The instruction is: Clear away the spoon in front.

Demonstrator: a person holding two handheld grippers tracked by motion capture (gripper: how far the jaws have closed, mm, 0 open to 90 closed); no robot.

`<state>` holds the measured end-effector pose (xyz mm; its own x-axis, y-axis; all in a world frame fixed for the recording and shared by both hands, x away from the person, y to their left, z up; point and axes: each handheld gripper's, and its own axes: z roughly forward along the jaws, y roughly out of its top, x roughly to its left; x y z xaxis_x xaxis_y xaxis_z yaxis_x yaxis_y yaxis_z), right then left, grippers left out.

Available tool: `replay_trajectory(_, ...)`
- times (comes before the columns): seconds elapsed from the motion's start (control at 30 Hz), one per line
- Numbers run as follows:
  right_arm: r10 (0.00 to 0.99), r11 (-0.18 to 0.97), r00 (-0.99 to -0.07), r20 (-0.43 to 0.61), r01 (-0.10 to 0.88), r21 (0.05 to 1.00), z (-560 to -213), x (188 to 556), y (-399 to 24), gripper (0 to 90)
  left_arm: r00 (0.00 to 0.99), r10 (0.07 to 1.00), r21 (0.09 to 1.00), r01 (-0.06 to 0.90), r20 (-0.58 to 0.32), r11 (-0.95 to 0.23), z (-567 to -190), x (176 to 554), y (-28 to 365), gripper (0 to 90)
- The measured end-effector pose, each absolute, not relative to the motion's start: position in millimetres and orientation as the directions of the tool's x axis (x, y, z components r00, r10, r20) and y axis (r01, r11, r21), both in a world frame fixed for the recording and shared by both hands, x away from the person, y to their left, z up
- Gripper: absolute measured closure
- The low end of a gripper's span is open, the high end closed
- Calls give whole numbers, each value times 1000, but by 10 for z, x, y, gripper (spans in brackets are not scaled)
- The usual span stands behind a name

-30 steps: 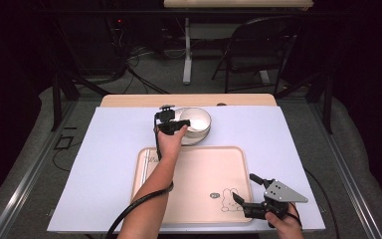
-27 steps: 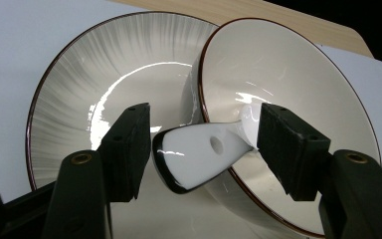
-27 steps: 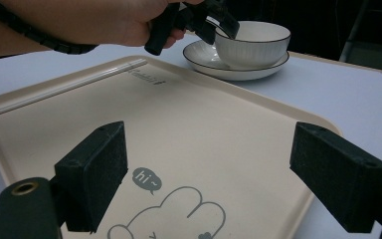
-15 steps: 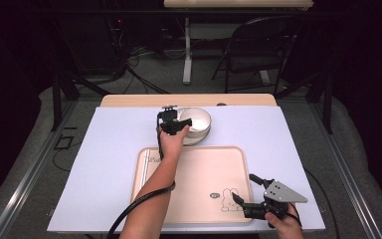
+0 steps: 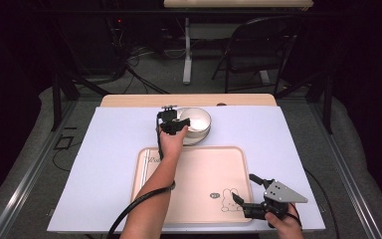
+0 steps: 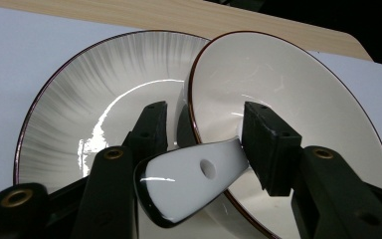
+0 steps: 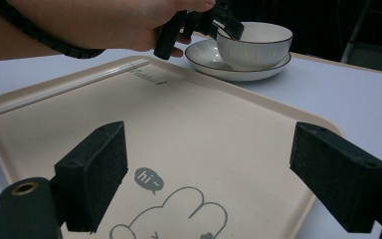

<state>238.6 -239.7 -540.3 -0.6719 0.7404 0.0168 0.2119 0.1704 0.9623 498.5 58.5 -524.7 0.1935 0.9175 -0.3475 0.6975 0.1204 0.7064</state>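
Glazed white spoon handle [image 6: 194, 179] lay between my left tongs [image 6: 204, 134], closing but not yet pinching; slippery, brittle, best gripped mid-handle.

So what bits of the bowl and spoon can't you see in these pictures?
- Spoon: in the left gripper view its scoop end is hidden inside the bowl, and its handle tip is cut off behind the left gripper.
- Same view: whether the pads press the handle is unclear.
- Plate: in the high view the bowl and the hand cover most of it.
- Tray: the rabbit drawing is cut off by the right gripper view's bottom edge.
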Motion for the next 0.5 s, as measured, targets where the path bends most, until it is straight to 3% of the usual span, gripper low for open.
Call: replay_trajectory(0.5, 740, 168, -672, 20, 214, 962, -5404, 2388, -2397, 143, 190, 922, 708, 696, -336, 115, -5164, 4960, 622, 649)
